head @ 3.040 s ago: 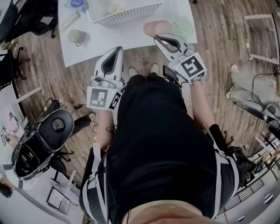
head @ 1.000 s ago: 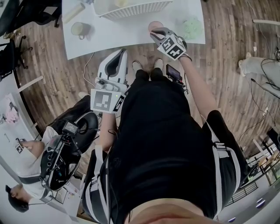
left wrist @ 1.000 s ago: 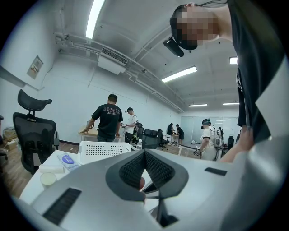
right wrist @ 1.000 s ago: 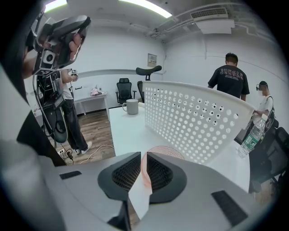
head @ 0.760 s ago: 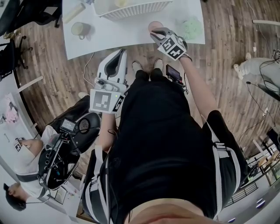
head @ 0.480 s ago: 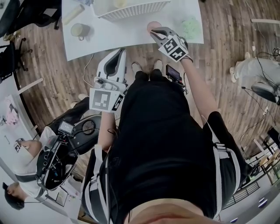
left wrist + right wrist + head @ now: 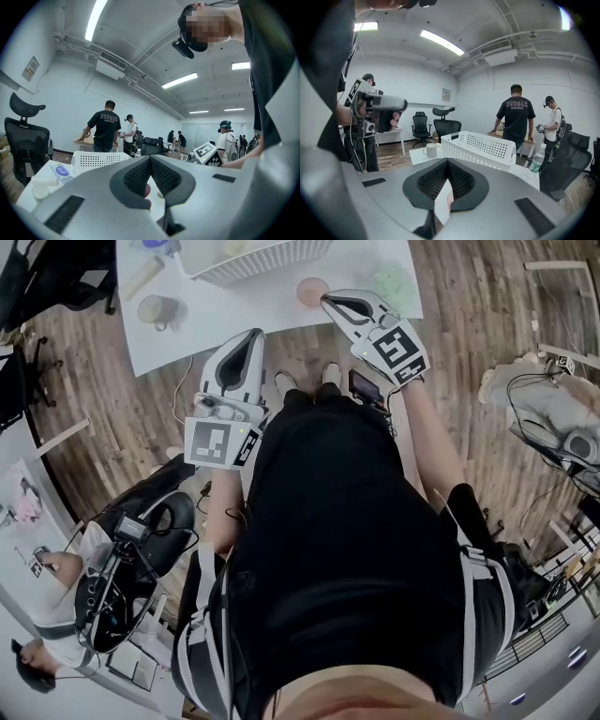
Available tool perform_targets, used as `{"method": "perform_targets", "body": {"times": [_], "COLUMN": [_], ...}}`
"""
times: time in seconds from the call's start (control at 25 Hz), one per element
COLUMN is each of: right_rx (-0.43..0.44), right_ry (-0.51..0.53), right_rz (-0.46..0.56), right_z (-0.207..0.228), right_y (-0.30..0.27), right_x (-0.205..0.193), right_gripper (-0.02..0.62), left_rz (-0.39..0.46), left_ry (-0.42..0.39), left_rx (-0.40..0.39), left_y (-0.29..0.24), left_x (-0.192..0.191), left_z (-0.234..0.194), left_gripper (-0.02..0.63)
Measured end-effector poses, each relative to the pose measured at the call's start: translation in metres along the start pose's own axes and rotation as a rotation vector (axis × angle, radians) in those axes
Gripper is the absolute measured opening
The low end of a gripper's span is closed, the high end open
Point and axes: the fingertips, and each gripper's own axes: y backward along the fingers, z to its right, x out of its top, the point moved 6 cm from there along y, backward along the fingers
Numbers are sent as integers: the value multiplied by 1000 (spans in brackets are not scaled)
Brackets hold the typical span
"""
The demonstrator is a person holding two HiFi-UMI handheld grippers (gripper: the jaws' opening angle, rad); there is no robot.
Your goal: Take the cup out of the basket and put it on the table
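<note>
Now, on the left part of the white table stands a beige mug with a handle, well apart from both tools. The left gripper hangs over the wooden floor before the table edge. Its jaws are pressed together and nothing is between them.

Behind it, at the far side of the table, is the white perforated plastic basket. To the right of it, the small pale pink round cup is outside the basket, on the table near the front edge, and it seems to stand upright. I judge this to be the task's cup, so the placing looks done.

The right gripper is just beside the cup but not touching it. Its jaws have just been closing and now meet, with nothing between them.

The cup looks light and stiff, with a smooth wall that could slip under hard pads, and it could tip easily if pushed from the side. If it must be taken again, one jaw inside the rim and one outside seems the safest hold. I cannot tell its material, nor whether it has a handle.
</note>
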Motion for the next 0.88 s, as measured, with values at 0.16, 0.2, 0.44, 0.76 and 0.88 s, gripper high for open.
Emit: {"method": "perform_targets", "body": {"times": [0.16,0.2,0.44,0.76,0.88], "right_rx": [-37,-47,-94,-93,-91], "right_ry": [-4,-11,-34,-50,-51], "right_rz": [137,181,260,289,294], "right_z": [-7,-10,-18,-28,-29], "right_y": [38,46,78,87,85], "right_x": [28,35,49,53,56], "right_gripper": [20,20,20,20,19], "left_rz": [3,2,0,-5,1], "left_ry": [-6,-7,-1,-37,-36], "left_rx": [-11,-11,-12,1,7], "left_y": [-1,-1,1,4,4], "left_x": [1,1,-1,-4,-3], "left_z": [6,7,8,13,10], "left_gripper": [20,20,20,19,20]}}
